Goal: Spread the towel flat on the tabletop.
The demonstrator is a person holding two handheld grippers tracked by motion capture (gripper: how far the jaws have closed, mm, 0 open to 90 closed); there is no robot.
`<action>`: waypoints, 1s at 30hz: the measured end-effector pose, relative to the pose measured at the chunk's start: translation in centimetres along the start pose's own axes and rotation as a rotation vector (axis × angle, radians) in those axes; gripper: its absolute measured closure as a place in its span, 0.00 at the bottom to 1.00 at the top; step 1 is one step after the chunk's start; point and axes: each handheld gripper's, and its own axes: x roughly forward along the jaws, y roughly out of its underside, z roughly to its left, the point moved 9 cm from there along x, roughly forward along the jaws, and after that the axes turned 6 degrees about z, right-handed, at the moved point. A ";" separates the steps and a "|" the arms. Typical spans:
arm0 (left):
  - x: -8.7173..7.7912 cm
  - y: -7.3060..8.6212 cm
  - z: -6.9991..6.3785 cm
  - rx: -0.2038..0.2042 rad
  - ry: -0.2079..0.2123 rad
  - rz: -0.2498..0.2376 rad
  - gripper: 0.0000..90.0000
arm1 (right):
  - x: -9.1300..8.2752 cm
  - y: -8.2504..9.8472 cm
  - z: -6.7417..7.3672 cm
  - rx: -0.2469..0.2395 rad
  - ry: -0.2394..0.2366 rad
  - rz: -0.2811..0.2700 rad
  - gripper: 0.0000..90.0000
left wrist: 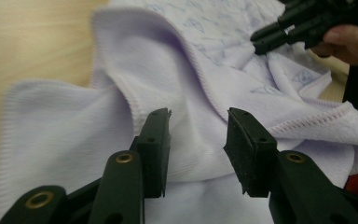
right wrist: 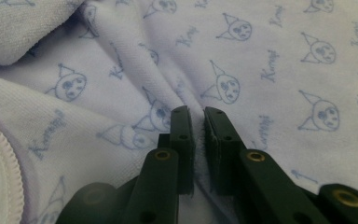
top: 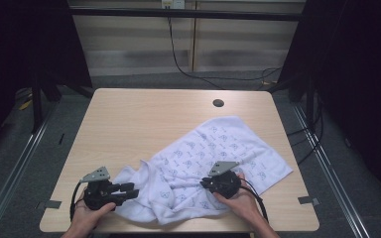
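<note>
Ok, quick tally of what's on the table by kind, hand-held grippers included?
Towel, pale lilac with a blue print, crumpled: 1
Hand-held grippers, black: 2, the left hand-held gripper at the towel's edge and the right hand-held gripper pinching a fold
Total: 3

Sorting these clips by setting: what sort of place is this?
Likely a lab or recording room, not a home: a bare wooden table with a towel, black curtains at both sides, loose cables on the carpet.
</note>
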 end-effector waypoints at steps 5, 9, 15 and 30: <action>-0.1 -1.2 2.1 -0.017 -0.069 -0.019 0.65 | -0.7 0.8 -0.6 0.044 0.007 -0.002 0.79; 0.6 -1.1 3.4 -0.034 -0.091 -0.003 0.68 | -1.2 0.0 -0.4 0.072 -0.002 -0.045 0.66; 1.9 0.7 3.5 -0.012 -0.082 0.064 0.71 | -0.5 -3.6 1.3 0.070 -0.056 -0.115 0.61; 1.9 1.4 1.8 0.027 -0.046 0.098 0.69 | 6.3 -13.9 5.7 0.040 -0.216 -0.166 0.44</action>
